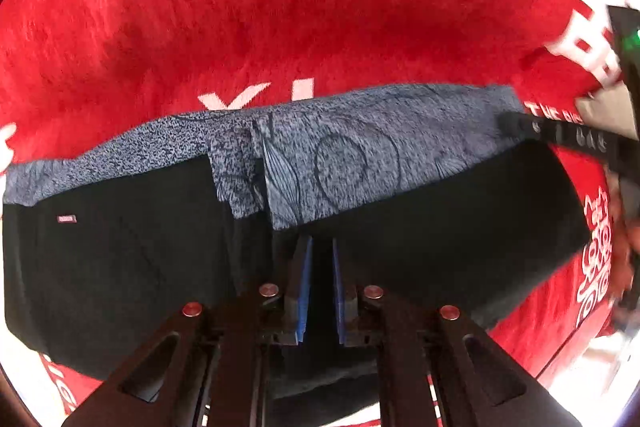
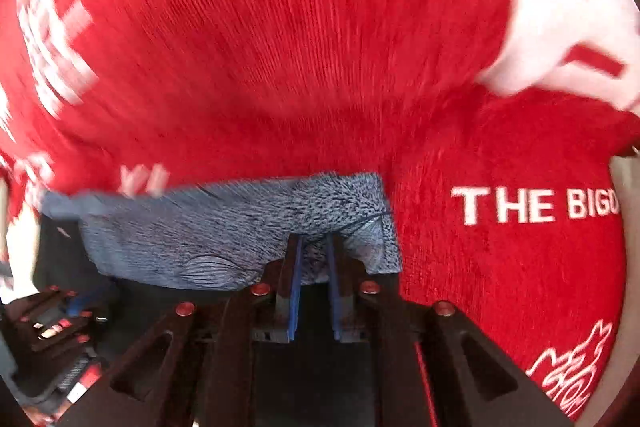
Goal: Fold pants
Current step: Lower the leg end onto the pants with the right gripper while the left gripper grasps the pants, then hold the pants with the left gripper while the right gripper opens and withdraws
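The black fabric pants with a speckled blue-grey patterned panel [image 1: 360,163] lie on a plush red carpet with white lettering [image 1: 320,7]. In the left wrist view they spread from nine o'clock to three o'clock, the patterned panel along the far edge at twelve, the black cloth nearer.

The left gripper [image 1: 319,247] hangs over the black cloth near the middle, its blue-padded fingers [image 1: 306,267] narrowly parted with a clear gap between them; whether any cloth sits in that gap I cannot tell. The right gripper [image 2: 313,247] reaches the patterned panel at the garment's right end, jaws likewise narrow with a gap, the pads seemingly straddling a raised bit of fabric. In the left view it enters from three o'clock as a dark bar [image 1: 560,135].

The right view is streaked with motion blur, so that hand is probably travelling. The likely trouble is a thin pinch slipping free mid-fold, or one layer alone lifting so the panel bunches. The carpet's pile could also drag the lower layer and skew the edges.
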`<action>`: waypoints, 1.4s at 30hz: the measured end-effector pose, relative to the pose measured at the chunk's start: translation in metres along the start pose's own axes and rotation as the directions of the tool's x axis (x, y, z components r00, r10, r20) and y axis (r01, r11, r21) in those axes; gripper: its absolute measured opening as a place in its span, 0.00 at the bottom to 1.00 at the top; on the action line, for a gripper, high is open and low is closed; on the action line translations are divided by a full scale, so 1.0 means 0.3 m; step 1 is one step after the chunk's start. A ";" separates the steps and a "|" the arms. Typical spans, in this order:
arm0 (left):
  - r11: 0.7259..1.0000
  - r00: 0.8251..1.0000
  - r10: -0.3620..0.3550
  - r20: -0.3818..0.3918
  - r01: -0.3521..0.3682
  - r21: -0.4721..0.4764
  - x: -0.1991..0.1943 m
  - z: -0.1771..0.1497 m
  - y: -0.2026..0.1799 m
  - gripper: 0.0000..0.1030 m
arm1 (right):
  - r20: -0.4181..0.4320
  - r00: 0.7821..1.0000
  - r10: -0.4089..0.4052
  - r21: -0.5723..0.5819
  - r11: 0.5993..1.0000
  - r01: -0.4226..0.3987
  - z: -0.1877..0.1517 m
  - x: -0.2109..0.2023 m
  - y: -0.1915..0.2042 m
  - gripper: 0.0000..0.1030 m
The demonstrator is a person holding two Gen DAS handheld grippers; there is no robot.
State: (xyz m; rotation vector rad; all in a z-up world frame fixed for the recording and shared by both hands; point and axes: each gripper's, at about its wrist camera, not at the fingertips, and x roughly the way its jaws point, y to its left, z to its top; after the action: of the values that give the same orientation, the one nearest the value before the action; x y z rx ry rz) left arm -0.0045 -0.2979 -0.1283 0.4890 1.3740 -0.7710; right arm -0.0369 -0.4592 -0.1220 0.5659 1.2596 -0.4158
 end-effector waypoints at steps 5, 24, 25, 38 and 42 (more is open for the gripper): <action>1.000 1.000 0.007 -0.010 -0.007 0.004 -0.034 -0.050 0.008 0.11 | -0.003 1.000 0.021 0.052 0.998 -0.021 -0.019 -0.047 -0.012 0.10; 0.988 0.995 0.094 0.024 -0.090 -0.123 -0.119 -0.196 0.013 0.12 | -0.040 0.996 0.082 -0.061 0.995 -0.084 -0.347 -0.087 0.154 0.17; 0.983 0.994 0.102 0.029 -0.097 -0.154 -0.135 -0.206 0.020 0.12 | -0.041 0.995 0.089 -0.060 0.994 -0.091 -0.346 -0.085 0.150 0.17; 0.930 0.986 0.160 0.036 -0.138 -0.340 -0.242 -0.363 0.084 0.12 | -0.034 0.994 0.104 -0.228 0.968 -0.109 -0.367 -0.113 0.216 0.61; 0.927 0.987 0.162 -0.001 -0.152 -0.343 -0.210 -0.369 0.086 0.12 | -0.025 0.997 0.074 -0.253 0.964 -0.078 -0.376 -0.125 0.235 0.61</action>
State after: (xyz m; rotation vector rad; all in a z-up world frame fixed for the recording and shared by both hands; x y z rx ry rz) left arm -0.0620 -0.1888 -0.0870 0.3074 1.3889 -0.3936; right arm -0.0920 -0.3351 -0.0965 0.3975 1.2788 -0.1814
